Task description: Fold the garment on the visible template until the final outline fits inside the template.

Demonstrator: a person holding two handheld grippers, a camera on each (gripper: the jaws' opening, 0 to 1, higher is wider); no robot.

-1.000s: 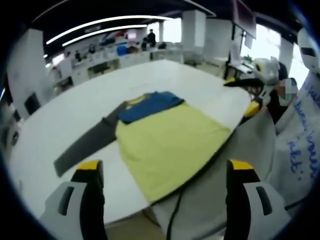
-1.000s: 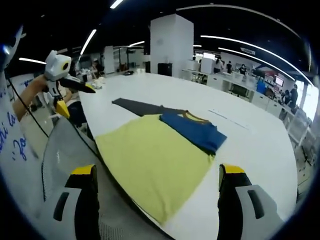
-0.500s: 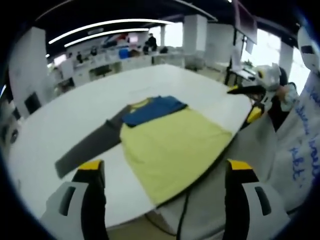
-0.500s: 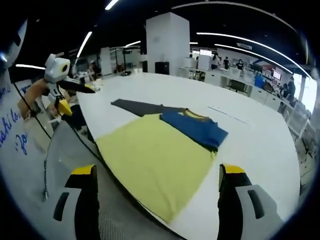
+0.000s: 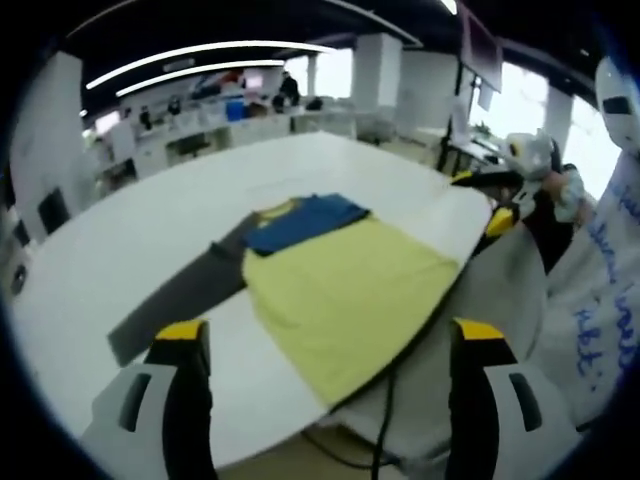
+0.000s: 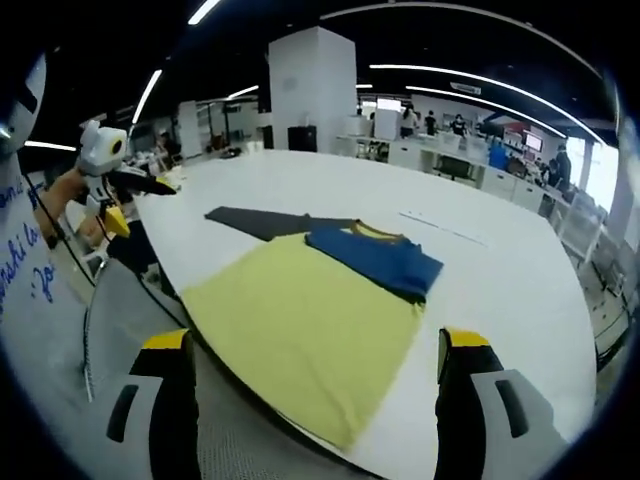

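Both views are looking across the white worktop (image 5: 130, 240) from off its near edge, set well back, facing inward from opposite sides and sharing the yellow template (image 5: 345, 290) (image 6: 300, 335).

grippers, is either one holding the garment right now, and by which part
Nothing is held. The left claw and right claw both stand open above the table edge, away from the blue and yellow garment lying on the yellow rectangular template.

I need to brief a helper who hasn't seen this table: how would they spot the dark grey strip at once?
Start at the big white table and find the large yellow sheet at its near edge. A folded blue garment lies at the sheet's far end. The dark grey strip runs out from there, the only long, narrow, flat dark piece.
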